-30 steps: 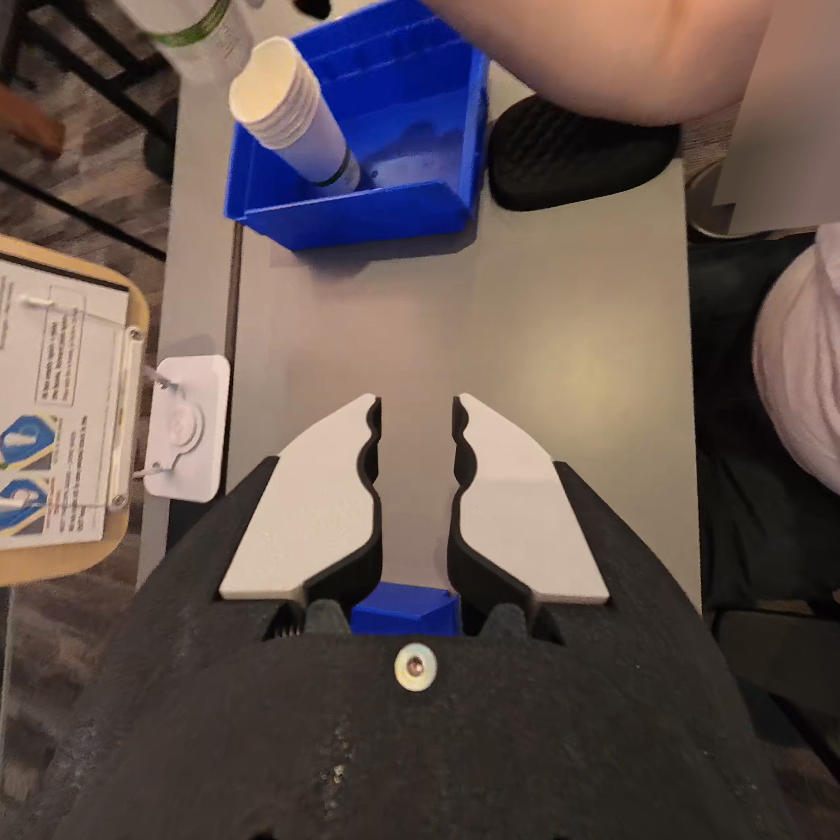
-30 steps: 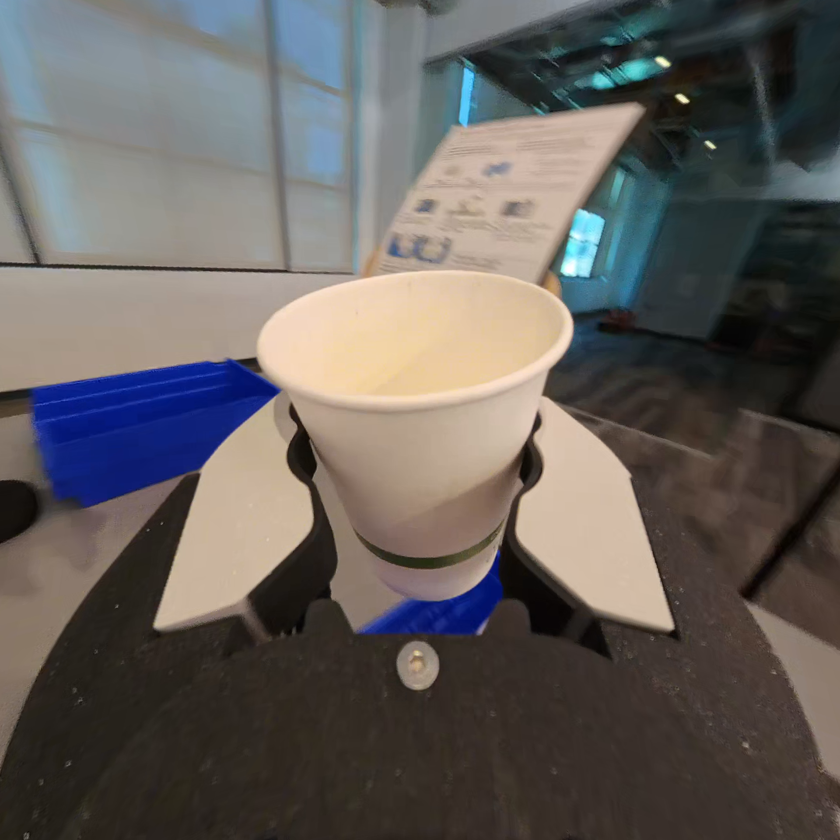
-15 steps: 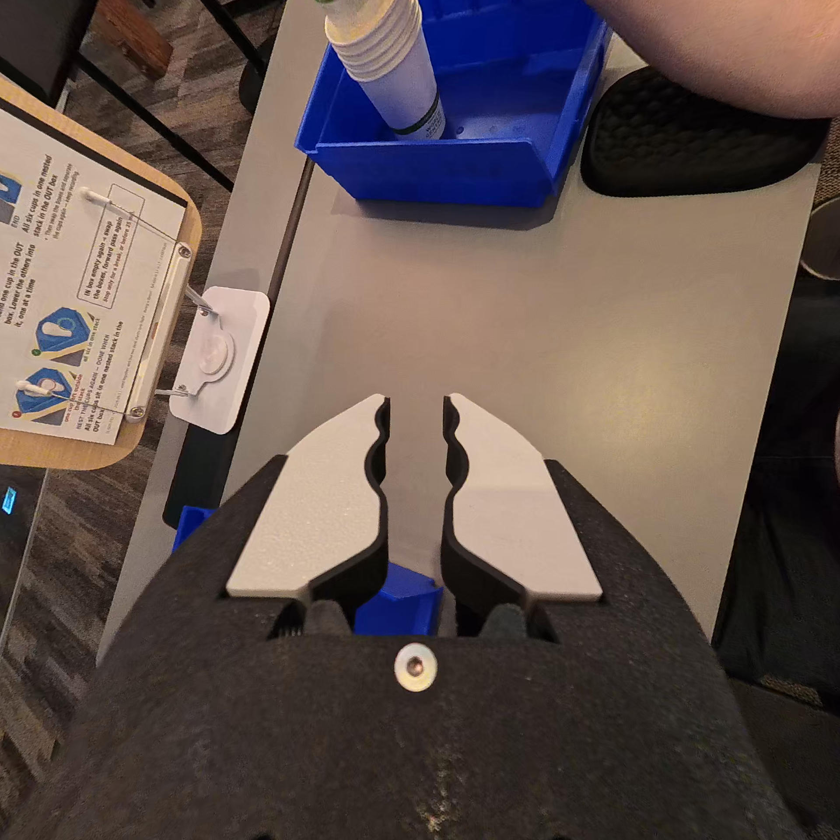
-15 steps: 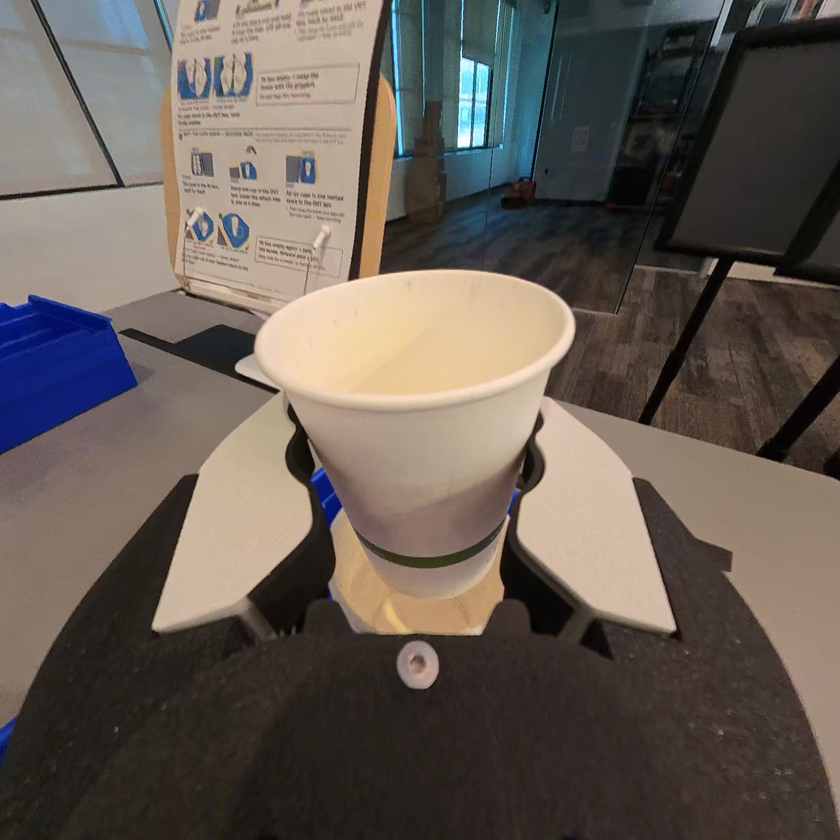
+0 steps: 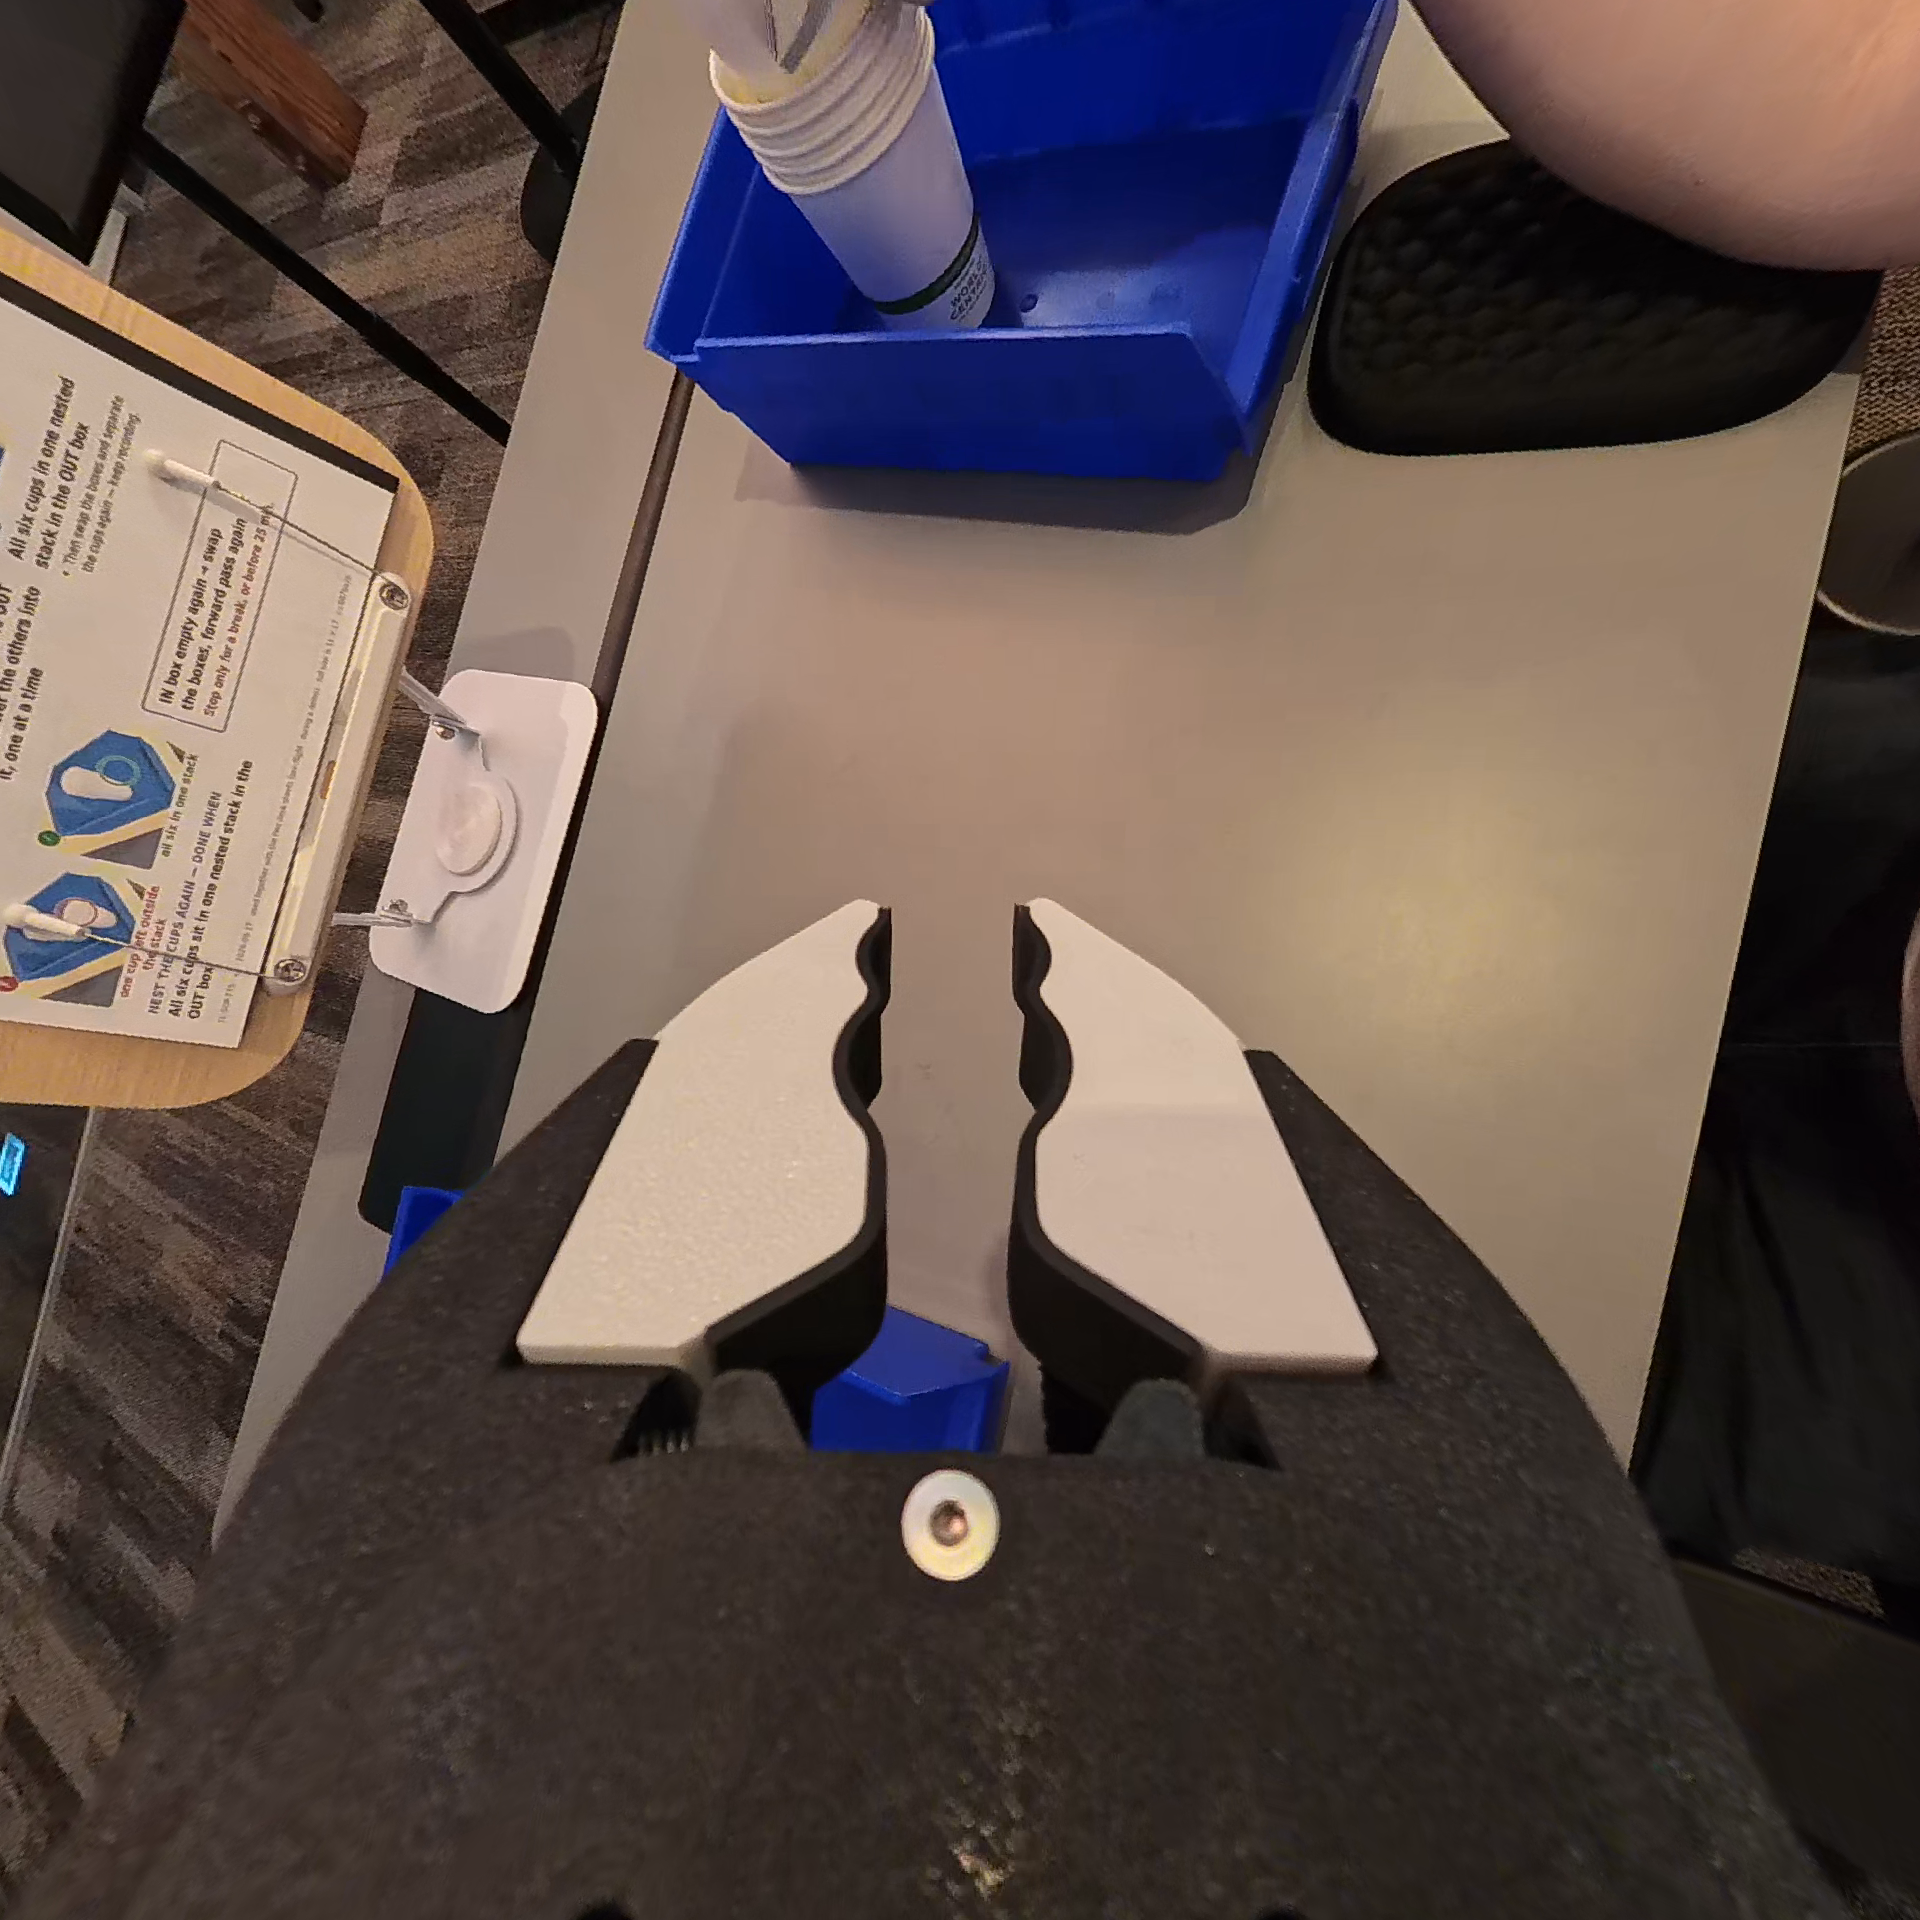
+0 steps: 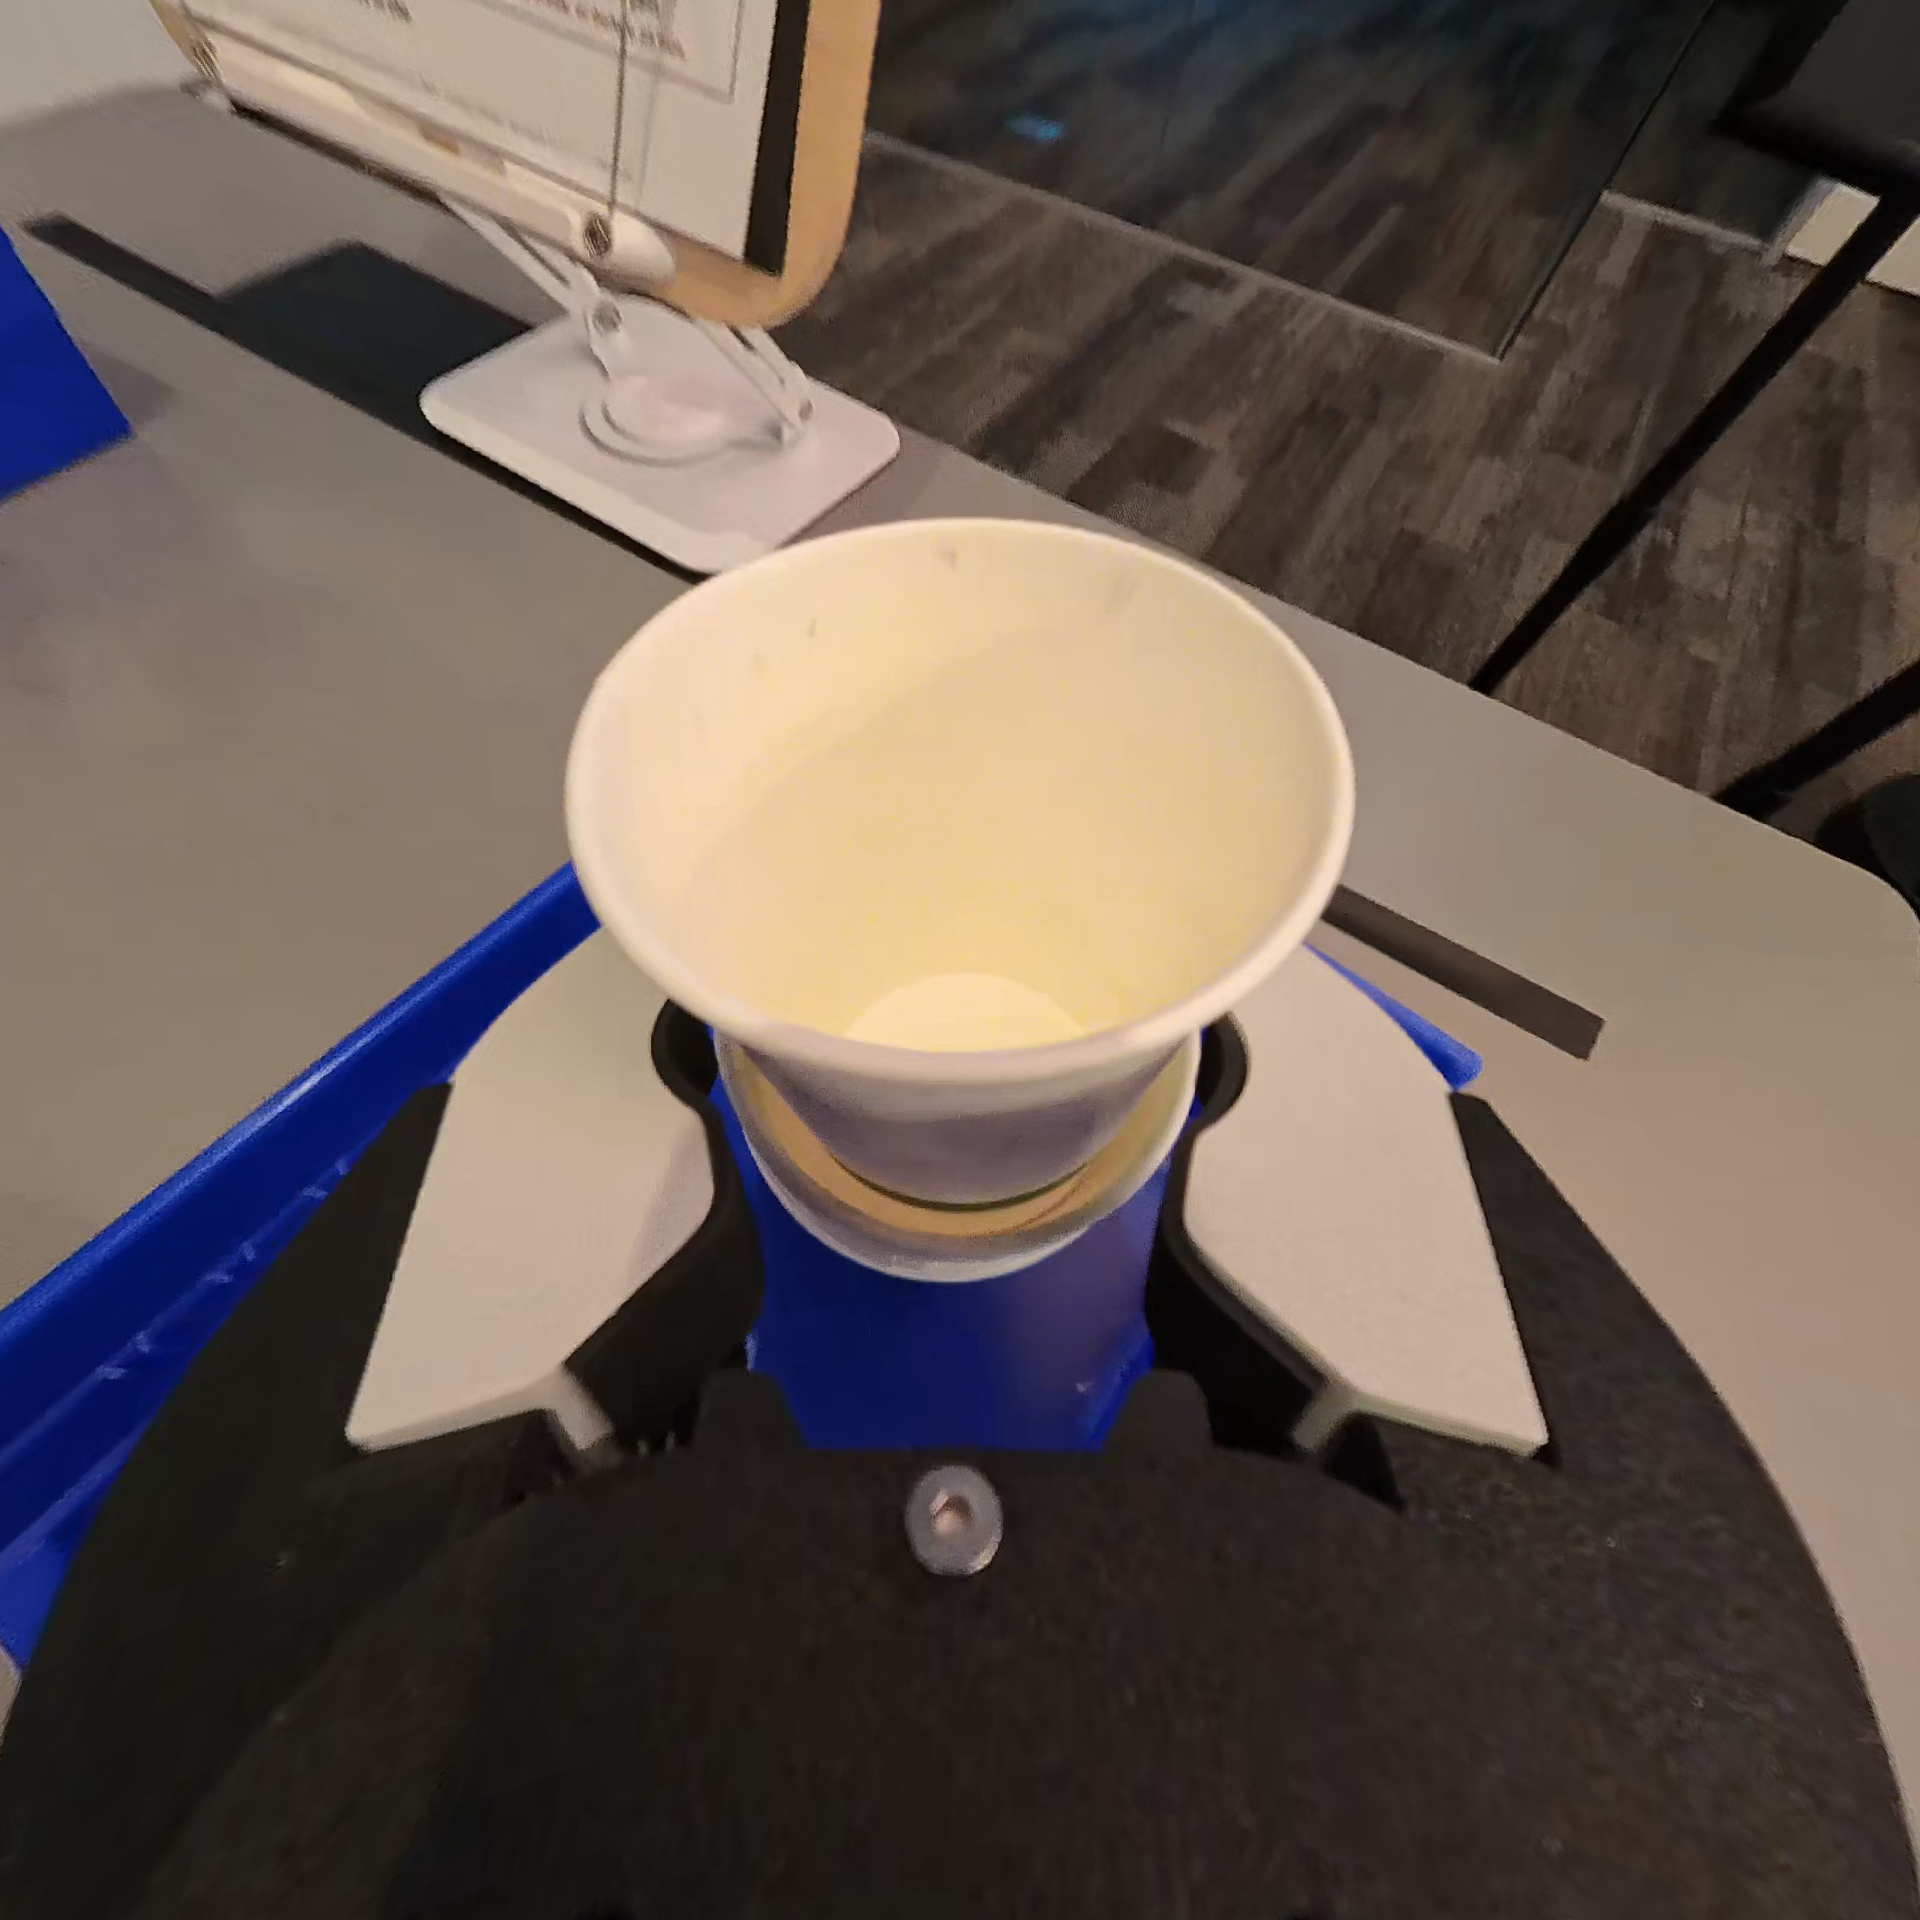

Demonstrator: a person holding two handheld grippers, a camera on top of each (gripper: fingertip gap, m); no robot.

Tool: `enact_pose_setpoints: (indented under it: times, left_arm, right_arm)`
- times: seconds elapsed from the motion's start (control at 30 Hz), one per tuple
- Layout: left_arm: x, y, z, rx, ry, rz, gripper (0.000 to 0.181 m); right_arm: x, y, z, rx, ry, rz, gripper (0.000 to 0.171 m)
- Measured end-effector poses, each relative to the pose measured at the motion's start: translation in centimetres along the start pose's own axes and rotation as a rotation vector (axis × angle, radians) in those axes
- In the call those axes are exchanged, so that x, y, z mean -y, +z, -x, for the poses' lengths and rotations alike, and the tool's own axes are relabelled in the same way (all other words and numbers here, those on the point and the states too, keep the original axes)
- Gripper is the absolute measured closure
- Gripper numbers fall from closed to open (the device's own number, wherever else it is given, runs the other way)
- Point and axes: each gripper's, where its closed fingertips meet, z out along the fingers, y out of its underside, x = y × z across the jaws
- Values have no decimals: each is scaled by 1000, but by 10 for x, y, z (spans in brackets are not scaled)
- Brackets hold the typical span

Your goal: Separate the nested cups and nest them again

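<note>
My right gripper is shut on a white paper cup with a green band near its base. The cup's base sits inside the mouth of a second white cup that stands in a blue bin under the gripper. My left gripper hovers over the grey table, empty, with a narrow gap between its fingers. A nested stack of white cups leans in a far blue bin. A corner of the near blue bin shows between the left fingers.
An instruction board on a white stand sits at the table's left edge; the stand also shows in the right wrist view. A black pad lies right of the far bin, under a person's arm.
My right gripper has tilted down and lowered its cup from mid-air into the mouth of the cup in the near bin. The left fingers have drawn slightly closer together.
</note>
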Motion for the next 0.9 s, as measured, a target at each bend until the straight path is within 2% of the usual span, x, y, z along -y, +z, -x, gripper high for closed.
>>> enact_pose_setpoints:
  times: [0.1, 0.17, 0.3, 0.47, 0.67, 0.9]
  left_arm:
    - [-2, 1, 0, 9, 23, 21, 159]
    - [-2, 1, -1, 9, 30, 32, 158]
    - [3, -3, 1, 12, 30, 23, 158]
    - [0, -4, 5, 38, 21, 28, 157]
    - [-18, -18, 40, 214, -77, 11, 152]
    - [-26, -40, 78, 390, -265, -193, 147]
  right_arm:
    - [-11, -2, -3, -52, -39, 102, 76]
    - [-10, -6, -5, -79, -51, 118, 81]
    - [-5, -16, -2, -94, -84, 126, 72]
    - [-3, -33, 0, -118, -101, 149, 73]
    - [26, -77, 5, -121, -74, -4, 76]
    - [48, -115, 1, -186, -87, -149, 84]
